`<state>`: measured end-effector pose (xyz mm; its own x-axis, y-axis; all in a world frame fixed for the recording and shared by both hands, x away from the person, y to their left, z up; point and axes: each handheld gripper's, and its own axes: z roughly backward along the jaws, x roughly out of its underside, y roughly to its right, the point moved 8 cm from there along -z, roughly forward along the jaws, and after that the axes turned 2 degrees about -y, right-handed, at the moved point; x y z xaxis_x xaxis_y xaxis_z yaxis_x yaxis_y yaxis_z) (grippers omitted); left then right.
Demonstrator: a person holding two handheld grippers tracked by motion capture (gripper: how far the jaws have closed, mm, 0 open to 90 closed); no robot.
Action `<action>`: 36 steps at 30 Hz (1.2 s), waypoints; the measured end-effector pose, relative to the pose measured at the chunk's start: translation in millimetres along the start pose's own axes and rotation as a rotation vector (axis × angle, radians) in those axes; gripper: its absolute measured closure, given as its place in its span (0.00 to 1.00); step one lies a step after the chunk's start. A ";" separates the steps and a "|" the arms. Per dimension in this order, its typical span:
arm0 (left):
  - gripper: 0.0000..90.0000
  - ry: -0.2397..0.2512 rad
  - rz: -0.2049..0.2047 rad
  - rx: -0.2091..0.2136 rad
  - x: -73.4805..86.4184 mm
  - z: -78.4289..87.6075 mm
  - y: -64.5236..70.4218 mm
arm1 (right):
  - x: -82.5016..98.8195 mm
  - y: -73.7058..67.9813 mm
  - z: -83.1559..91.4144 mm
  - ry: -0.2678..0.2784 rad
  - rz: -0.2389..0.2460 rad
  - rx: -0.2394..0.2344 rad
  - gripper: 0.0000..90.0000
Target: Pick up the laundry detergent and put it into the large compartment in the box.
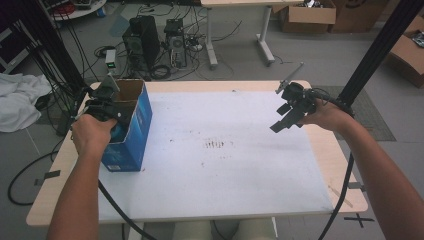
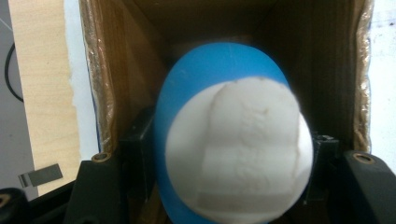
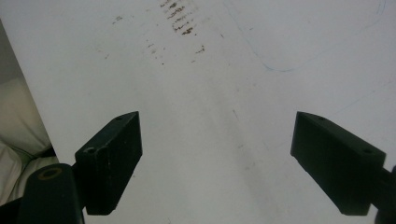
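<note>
Now left gripper (image 2: pixel 224 158) clamped on blue-white ball (image 2: pixel 231 149) inside blue box (image 1: pixel 134 127), right gripper (image 3: pixel 217 163) wide apart, nothing held, over white mat (image 1: pixel 225 150).

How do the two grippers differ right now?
The left gripper is shut on a blue and white ball; the right gripper is open with nothing between its jaws. The left reaches into the open blue box; the right is held above the white table. Both have black jaws.
</note>
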<state>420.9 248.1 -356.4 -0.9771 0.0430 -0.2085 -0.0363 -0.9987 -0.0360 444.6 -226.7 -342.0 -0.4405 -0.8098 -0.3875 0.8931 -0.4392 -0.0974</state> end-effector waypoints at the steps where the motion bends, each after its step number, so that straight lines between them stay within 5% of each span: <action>1: 0.42 -0.002 0.002 0.001 0.3 0.0 -0.6 | 0.2 -0.2 -0.1 -0.001 -0.002 0.000 0.18; 15: 0.38 0.028 0.033 0.047 -1.6 3.3 -2.7 | 0.0 -1.5 -1.8 -0.009 0.003 -0.004 0.18; 36: 0.30 0.072 0.048 0.044 -4.5 27.4 -6.6 | -0.8 -5.5 -0.6 -0.012 0.007 -0.008 0.18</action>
<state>419.8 253.8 -328.4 -0.9605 -0.0046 -0.2783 -0.0005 -0.9998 0.0181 440.1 -223.4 -341.6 -0.4351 -0.8174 -0.3776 0.8969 -0.4301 -0.1024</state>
